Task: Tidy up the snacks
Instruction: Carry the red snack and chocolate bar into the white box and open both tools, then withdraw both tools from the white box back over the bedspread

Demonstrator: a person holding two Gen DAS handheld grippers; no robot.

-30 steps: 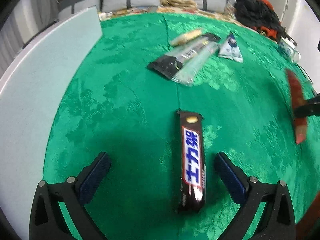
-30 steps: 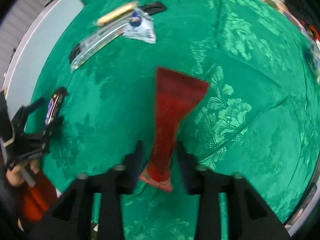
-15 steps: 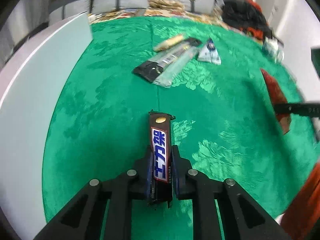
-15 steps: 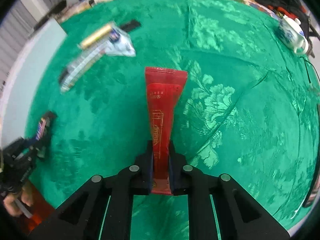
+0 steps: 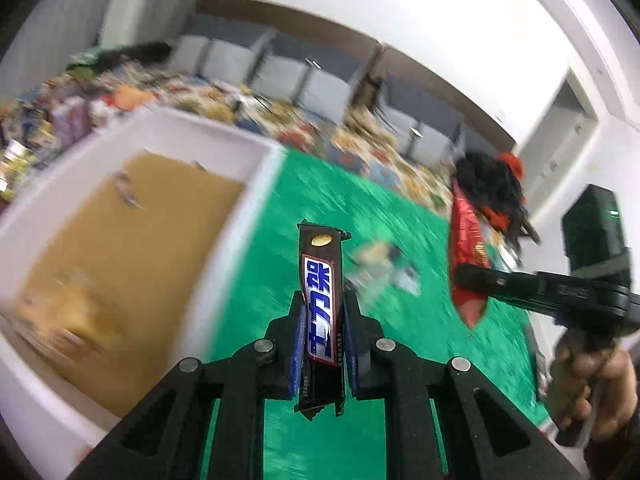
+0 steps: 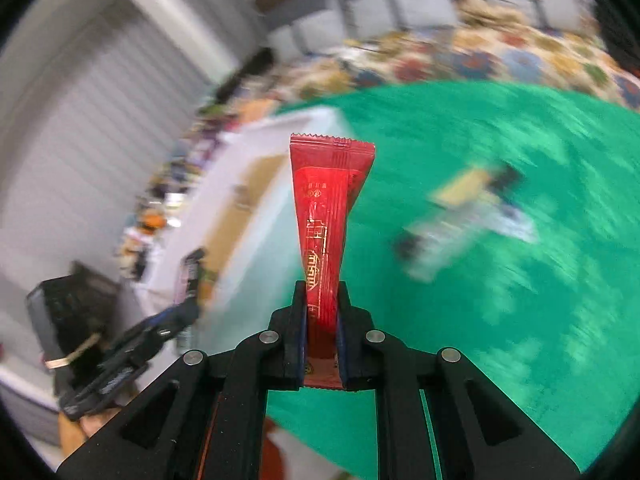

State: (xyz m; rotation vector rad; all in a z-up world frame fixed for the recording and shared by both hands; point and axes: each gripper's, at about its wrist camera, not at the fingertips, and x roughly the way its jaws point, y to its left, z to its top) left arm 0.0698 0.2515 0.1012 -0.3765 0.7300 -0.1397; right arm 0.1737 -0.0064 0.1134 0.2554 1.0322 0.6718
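Note:
My left gripper (image 5: pixel 322 320) is shut on a dark chocolate bar (image 5: pixel 321 284) with a blue and white label, held up above the green tablecloth (image 5: pixel 304 200). My right gripper (image 6: pixel 322 308) is shut on a long red snack packet (image 6: pixel 326 216), also lifted off the cloth. The left wrist view shows the red packet (image 5: pixel 466 240) at the right in the other gripper, with a hand (image 5: pixel 588 384) on its handle. A white box (image 5: pixel 256 184) with a brown cardboard floor (image 5: pixel 120 248) stands at the left. The same box (image 6: pixel 276 184) appears in the right wrist view.
Several loose snack packets (image 6: pixel 464 216) lie blurred on the green cloth (image 6: pixel 520 320) further out. A dark bundle with red parts (image 5: pixel 492 184) sits at the table's far right. Grey chairs (image 5: pixel 280 72) and a patterned carpet (image 6: pixel 480 56) lie beyond the table.
Both grippers closed on their snacks, the left on the chocolate bar and the right on the red packet, then rose off the cloth and swung toward the white box.

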